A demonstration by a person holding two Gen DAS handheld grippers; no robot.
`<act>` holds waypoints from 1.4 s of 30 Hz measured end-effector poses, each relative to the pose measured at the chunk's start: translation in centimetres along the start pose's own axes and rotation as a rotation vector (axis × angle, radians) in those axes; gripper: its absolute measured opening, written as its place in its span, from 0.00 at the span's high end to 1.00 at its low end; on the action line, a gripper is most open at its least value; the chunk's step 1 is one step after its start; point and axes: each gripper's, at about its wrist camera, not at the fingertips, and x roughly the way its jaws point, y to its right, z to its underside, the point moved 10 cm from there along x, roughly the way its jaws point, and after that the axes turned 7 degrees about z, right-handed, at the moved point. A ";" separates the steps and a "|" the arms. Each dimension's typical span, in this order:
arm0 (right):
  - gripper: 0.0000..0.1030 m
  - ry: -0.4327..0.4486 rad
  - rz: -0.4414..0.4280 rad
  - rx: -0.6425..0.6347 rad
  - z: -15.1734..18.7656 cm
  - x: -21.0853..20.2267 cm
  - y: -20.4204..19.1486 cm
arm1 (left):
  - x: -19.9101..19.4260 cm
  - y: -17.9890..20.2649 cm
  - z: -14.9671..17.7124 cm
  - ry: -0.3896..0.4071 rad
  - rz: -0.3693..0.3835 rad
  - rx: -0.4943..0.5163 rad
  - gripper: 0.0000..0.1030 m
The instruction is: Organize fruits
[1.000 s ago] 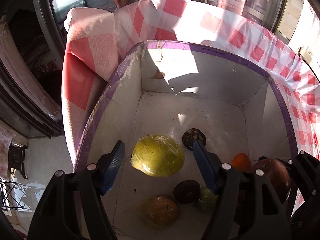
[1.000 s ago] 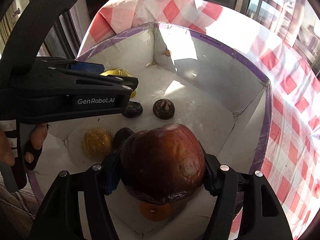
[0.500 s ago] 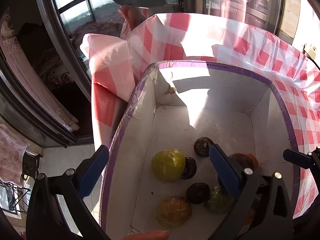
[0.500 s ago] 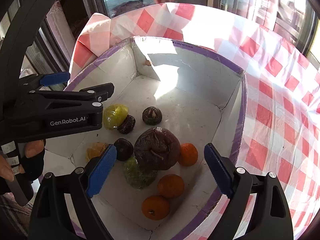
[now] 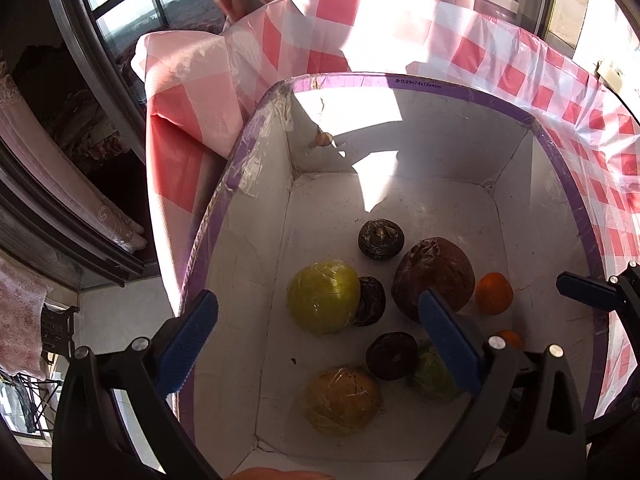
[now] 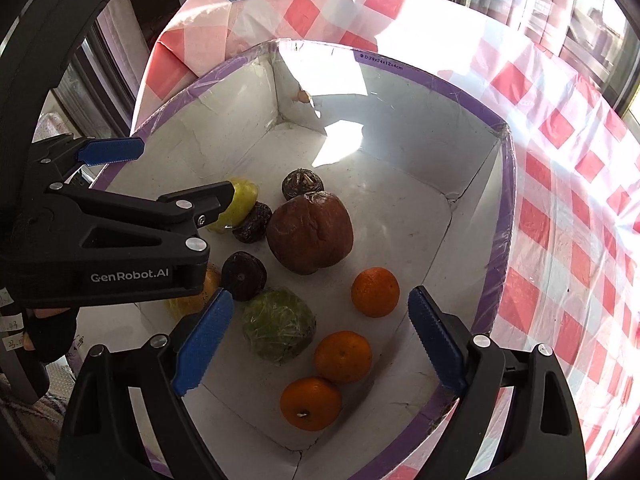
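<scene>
A white box with a purple rim point(image 6: 502, 184) point(image 5: 448, 87) holds the fruit. A large brown wrinkled fruit point(image 6: 310, 234) point(image 5: 434, 272) lies in its middle. Around it lie a yellow-green fruit point(image 5: 324, 296) point(image 6: 240, 200), three dark small fruits such as one point(image 5: 381, 239), a green wrapped fruit point(image 6: 279, 324), a yellowish wrapped fruit point(image 5: 342, 400) and three oranges, one of them lying point(image 6: 375, 291). My right gripper point(image 6: 318, 340) is open and empty above the box's near end. My left gripper point(image 5: 320, 344) is open and empty above the box's left side; it also shows in the right wrist view point(image 6: 160, 172).
The box stands on a table with a red-and-white checked cloth point(image 6: 568, 208) point(image 5: 400, 32). Windows and a dark frame point(image 5: 80, 80) lie beyond the table's left edge. The floor point(image 5: 120, 312) is far below on the left.
My right gripper has opened and let go of the large brown fruit, which now lies in the box. Both grippers have risen and drawn back from the fruit.
</scene>
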 end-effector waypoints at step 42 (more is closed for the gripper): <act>0.16 0.005 0.024 -0.066 0.4 0.3 -0.1 | -0.2 -0.3 -0.2 0.029 -0.030 0.002 0.02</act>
